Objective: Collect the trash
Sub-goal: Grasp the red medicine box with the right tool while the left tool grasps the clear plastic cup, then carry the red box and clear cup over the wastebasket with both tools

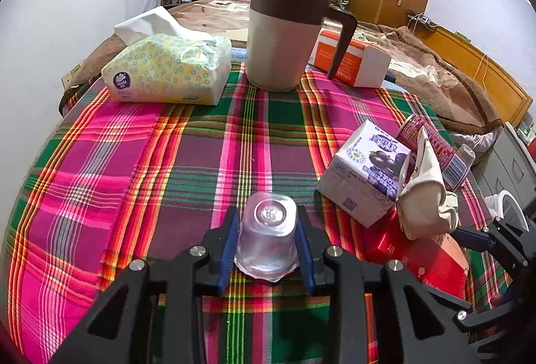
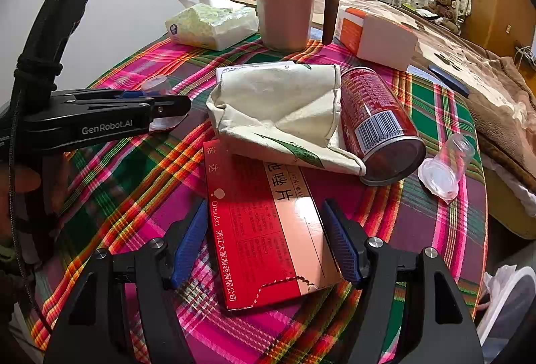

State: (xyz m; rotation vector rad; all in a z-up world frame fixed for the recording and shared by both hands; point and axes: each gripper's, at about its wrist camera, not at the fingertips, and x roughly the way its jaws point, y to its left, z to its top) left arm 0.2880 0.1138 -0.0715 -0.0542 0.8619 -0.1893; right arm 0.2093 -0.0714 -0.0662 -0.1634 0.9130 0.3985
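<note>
Milk carton [image 2: 254, 66] mostly behind paper bag [image 2: 278, 109]

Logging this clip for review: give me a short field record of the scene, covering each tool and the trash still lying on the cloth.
left tool: shut on clear plastic cup, upside down
right tool: open, straddling red medicine box, no grip
loose trash: red can on its side, crumpled paper bag, second clear cup, milk carton
surface: plaid tablecloth

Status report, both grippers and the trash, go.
Left gripper shut on clear plastic cup. Right gripper open, fingers straddling red box. Crumpled paper bag lies over box's far end.
</note>
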